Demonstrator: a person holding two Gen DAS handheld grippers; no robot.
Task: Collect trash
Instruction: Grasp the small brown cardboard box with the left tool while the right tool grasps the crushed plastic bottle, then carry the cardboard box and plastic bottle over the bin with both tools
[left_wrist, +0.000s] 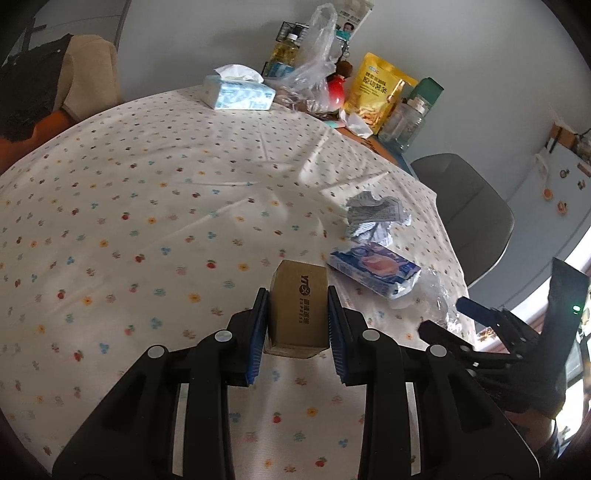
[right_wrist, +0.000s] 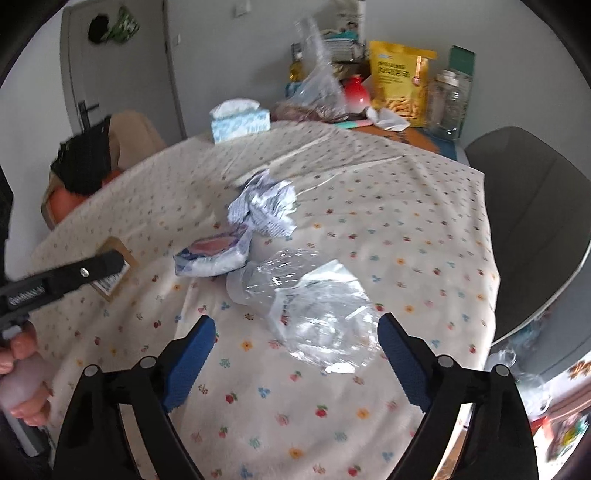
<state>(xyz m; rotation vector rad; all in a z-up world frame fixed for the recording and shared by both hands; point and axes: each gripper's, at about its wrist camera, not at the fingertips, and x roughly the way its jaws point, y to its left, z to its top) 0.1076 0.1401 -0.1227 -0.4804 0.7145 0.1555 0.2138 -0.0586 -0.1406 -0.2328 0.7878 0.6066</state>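
Observation:
My left gripper is shut on a small brown cardboard box, its blue pads against both sides, just above the flowered tablecloth. The box also shows in the right wrist view, partly behind the left gripper's finger. A crumpled printed paper, a blue-white wipes pack and a clear plastic wrapper lie on the cloth. My right gripper is open, its jaws either side of the clear wrapper; it appears at the right of the left wrist view.
At the table's far end stand a tissue box, an oil bottle, a clear bag, a yellow snack pouch and a glass jar. A grey chair is at the right edge. Clothes hang on a chair at the left.

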